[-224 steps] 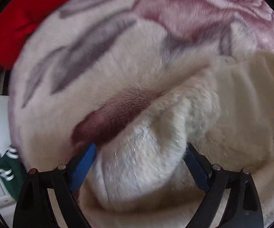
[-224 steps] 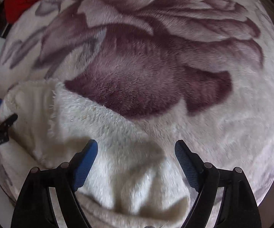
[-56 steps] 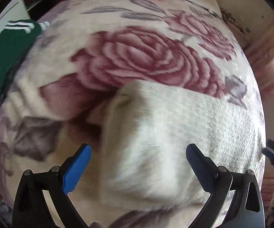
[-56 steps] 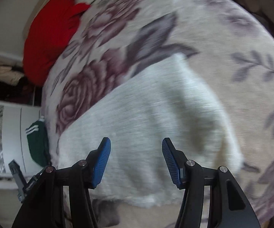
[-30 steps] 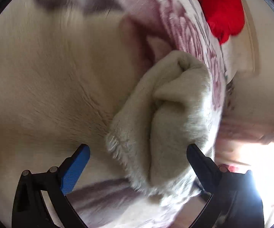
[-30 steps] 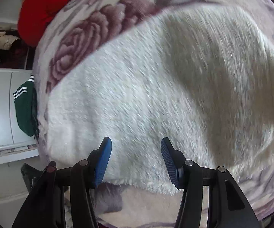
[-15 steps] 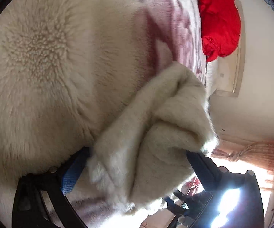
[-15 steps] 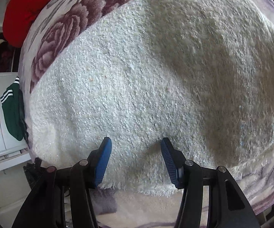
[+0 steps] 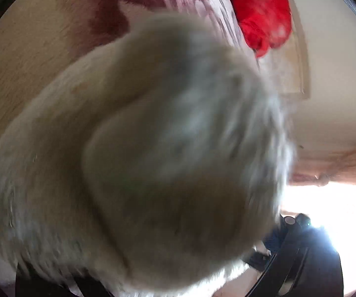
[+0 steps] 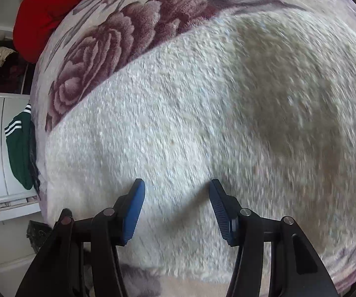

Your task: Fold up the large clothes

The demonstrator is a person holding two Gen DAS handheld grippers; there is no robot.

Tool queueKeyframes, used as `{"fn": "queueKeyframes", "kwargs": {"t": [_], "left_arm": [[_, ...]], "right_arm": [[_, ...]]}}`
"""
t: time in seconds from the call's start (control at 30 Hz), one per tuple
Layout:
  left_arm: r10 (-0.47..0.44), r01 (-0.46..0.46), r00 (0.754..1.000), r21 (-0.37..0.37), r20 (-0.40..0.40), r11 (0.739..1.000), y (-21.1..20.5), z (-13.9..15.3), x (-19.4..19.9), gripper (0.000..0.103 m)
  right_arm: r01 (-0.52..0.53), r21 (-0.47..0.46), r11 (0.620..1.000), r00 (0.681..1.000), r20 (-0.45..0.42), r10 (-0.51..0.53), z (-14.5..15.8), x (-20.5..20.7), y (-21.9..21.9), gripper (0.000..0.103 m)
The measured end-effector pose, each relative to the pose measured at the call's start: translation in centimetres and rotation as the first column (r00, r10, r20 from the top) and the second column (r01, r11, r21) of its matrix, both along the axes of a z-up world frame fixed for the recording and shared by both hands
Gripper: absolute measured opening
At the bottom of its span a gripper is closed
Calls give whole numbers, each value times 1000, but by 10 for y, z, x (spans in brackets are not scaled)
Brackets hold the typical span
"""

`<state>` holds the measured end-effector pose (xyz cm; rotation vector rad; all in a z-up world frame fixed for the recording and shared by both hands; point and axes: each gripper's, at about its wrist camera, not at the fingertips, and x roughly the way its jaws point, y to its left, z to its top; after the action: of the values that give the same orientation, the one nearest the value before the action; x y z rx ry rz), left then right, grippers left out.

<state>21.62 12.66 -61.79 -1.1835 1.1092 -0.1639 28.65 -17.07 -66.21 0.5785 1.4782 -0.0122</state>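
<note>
left wrist view is filled by the cream fleece garment (image 9: 153,148), bunched and blurred over the left gripper; its opening cannot be told. right gripper (image 10: 175,198) hovers parted, empty, over fleece spreading toward 12 o'clock on the floral blanket (image 10: 128,32). risk: the bunch slips, undoing the fold.

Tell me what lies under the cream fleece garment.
The cream fleece garment lies on a rose-patterned blanket, which shows past its far and near edges. Whatever is beneath the garment's middle is covered.

Fleece (image 10: 202,128) cream-white. Blanket (image 10: 118,39) under fleece: pale, mauve rose print. Beyond fleece: red cushion (image 10: 47,2). Green garment (image 10: 19,153), white stripes. Pads (image 10: 133,210) blue.
</note>
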Motion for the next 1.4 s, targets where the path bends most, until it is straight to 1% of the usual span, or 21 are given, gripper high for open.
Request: {"fn": "queueKeyframes", "kwargs": {"t": [0.07,0.1,0.13,0.2,0.37,0.43,0.47,0.53,0.6,0.67,0.77,0.93,1.03,1.07,1.13,1.17,1.2,1.27,1.3,1.37,1.4], "left_arm": [[53,-51,998,44,-27,998,-2,4,2,89],[84,-79,995,101,-48,992,-2,9,2,62],[96,-89,994,130,-51,987,-1,13,3,48],[108,-97,993,200,-47,975,-2,26,7,34],[22,-37,999,380,44,924,-25,67,6,22],[-49,-3,994,452,103,892,-36,90,4,20],[-75,9,990,477,120,879,-44,101,4,19],[-151,41,976,540,160,841,-55,127,13,18],[-257,69,945,644,202,762,-81,150,13,18],[-339,84,913,709,227,700,-102,165,4,18],[-521,118,820,821,236,558,-162,195,-5,17],[-833,141,535,956,145,257,-295,211,-65,17],[-934,166,355,981,35,100,-359,190,-109,17],[-961,178,276,984,-23,28,-383,174,-128,17],[-977,191,176,978,-116,-82,-414,146,-154,17],[-976,195,151,972,-159,-128,-424,134,-160,17],[-967,191,119,960,-227,-202,-437,117,-170,17],[-939,165,89,934,-333,-316,-454,97,-184,21],[-925,146,89,924,-369,-354,-460,95,-190,26],[-905,128,96,907,-413,-401,-466,103,-198,29],[-902,150,107,903,-419,-402,-469,111,-197,33]], "right_arm": [[-20,-7,1000,999,-33,20,-12,9,1,56],[-13,2,1000,999,-50,14,-17,12,-1,56],[-7,13,1000,998,-57,8,-18,14,-2,56],[-28,20,999,998,-57,30,-12,16,-2,56],[-24,-21,1000,999,29,24,17,9,-20,56],[-7,-7,1000,1000,-4,7,4,8,-30,55],[-4,7,1000,999,-44,4,-12,8,-32,48],[33,56,998,997,-74,-29,-41,11,-36,48],[46,71,996,996,-77,-40,-45,16,-38,50],[53,120,991,995,-88,-43,-40,16,-45,50],[96,272,958,994,-78,-78,-34,1,-74,48],[236,379,895,972,-98,-214,-26,-59,-149,48],[349,424,836,936,-111,-335,-23,-102,-204,48],[399,430,810,914,-120,-387,-22,-120,-226,48],[471,382,796,879,-123,-461,-15,-146,-264,48],[491,363,792,867,-114,-485,-10,-157,-282,48],[507,341,791,857,-103,-505,-4,-167,-301,49],[516,292,805,852,-84,-516,8,-180,-329,59],[510,277,814,856,-67,-513,15,-184,-340,61],[486,263,834,868,-32,-495,30,-185,-360,75],[460,280,843,879,-10,-477,37,-180,-365,78]]}}
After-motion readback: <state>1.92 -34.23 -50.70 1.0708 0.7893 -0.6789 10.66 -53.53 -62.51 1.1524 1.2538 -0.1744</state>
